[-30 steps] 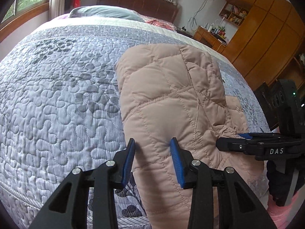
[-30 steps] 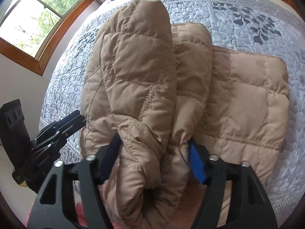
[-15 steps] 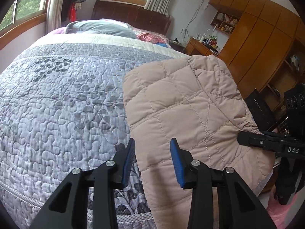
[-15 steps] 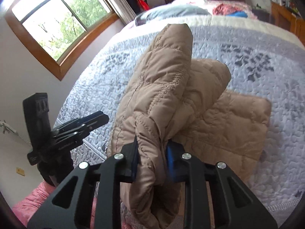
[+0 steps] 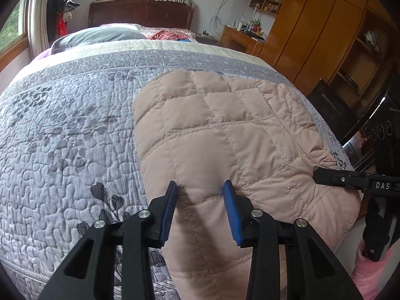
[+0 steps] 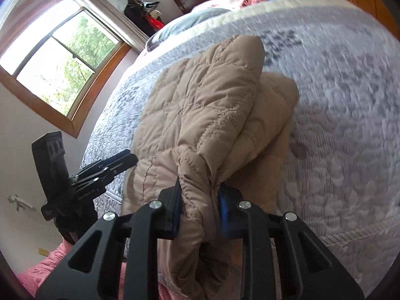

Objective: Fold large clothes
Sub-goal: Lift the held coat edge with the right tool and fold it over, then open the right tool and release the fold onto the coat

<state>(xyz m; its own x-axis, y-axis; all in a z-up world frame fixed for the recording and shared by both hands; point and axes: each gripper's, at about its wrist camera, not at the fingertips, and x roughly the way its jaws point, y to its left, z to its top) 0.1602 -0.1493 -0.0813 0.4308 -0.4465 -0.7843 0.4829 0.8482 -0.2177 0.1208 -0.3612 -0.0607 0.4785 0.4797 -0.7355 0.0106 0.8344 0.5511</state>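
Spotter: Where does the garment sit, and which tool has it?

Operator: I see the quilted jacket lying on the grey patterned bedspread, close to the near edge of the bed, with part of it hanging over that edge. My right gripper has just been closing, and a thick bunch of the jacket's near end is now pinched between its pads. From there the fabric rises in a raised ridge, so I judge this side is being lifted to carry it across.

Spotter: Why grab a bunch and not a single layer?

Operator: The padding is puffy and slippery, I reckon. Several layers clamped together should give a firmer hold than one thin hem.

Spotter: And the other tool?

Operator: My left gripper hangs over the flat part of the jacket with its jaws partly apart. Nothing is pinched between them, and I can't tell whether the tips touch the cloth. I think I keep it there to take the matching corner or to steady the lower layer.

Spotter: Any risk?

Operator: The overhanging part could drag the whole jacket towards the floor if I lift one side alone.
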